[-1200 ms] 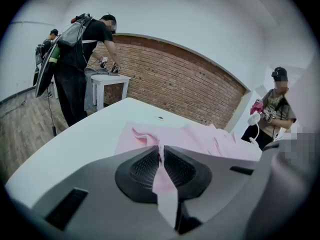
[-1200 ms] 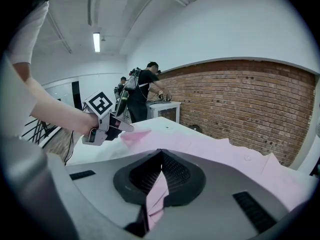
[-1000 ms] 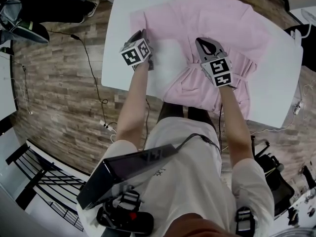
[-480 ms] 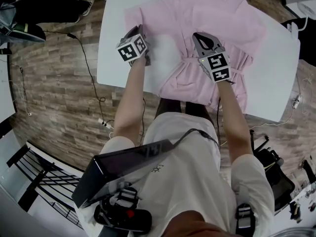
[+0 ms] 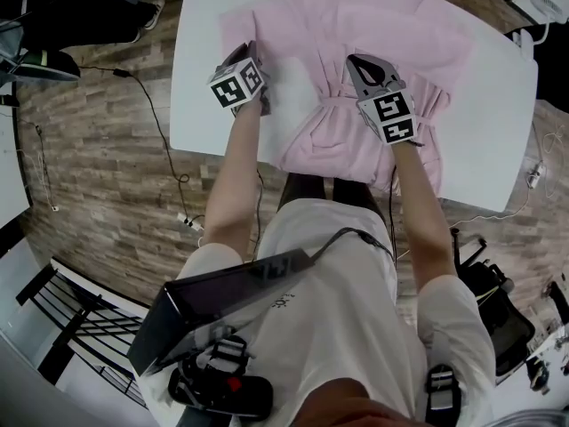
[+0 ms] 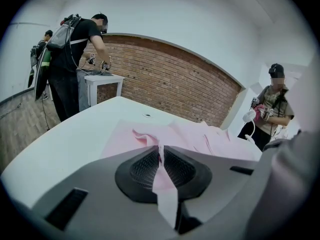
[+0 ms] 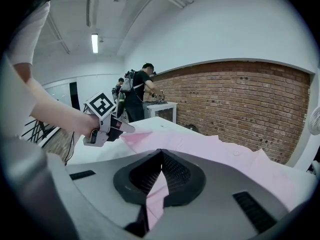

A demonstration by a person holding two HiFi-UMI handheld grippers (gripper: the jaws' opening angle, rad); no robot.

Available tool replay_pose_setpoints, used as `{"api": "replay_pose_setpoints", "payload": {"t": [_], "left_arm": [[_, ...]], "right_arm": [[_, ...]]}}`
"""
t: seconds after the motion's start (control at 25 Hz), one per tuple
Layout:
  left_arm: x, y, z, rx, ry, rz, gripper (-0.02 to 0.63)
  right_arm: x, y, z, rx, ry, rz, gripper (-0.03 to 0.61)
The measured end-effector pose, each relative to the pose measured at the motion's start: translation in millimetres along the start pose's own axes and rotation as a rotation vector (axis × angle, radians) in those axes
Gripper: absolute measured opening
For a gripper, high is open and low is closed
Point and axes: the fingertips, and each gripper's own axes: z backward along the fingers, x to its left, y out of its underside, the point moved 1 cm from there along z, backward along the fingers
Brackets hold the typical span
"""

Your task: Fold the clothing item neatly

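The pink garment (image 5: pixel 382 25) lies spread on the white table (image 5: pixel 200 105), in the upper middle of the head view, and is bunched toward the table's lower edge. The left gripper (image 6: pixel 160 153) is clamped on a thin pink fold and the right gripper (image 7: pixel 160 159) is pinched tight on another (cloth only). The fabric looks light and limp and will likely sag, so hems or seams seem the best holds.
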Motion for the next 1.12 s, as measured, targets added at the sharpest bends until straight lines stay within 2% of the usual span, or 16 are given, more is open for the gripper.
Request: {"api": "replay_pose_setpoints", "payload": {"t": [0.56, 1.12], "left_arm": [[-31.4, 4.5, -6.8, 0.007, 0.031, -0.024, 0.033], [-83.0, 6.6, -16.9, 0.008, 0.084, -0.06, 0.032]], "right_arm": [[-16.6, 13.1, 22.4, -0.004, 0.027, -0.014, 0.005], [-39.8, 26.8, 51.1, -0.008, 0.067, -0.039, 0.005]]}}
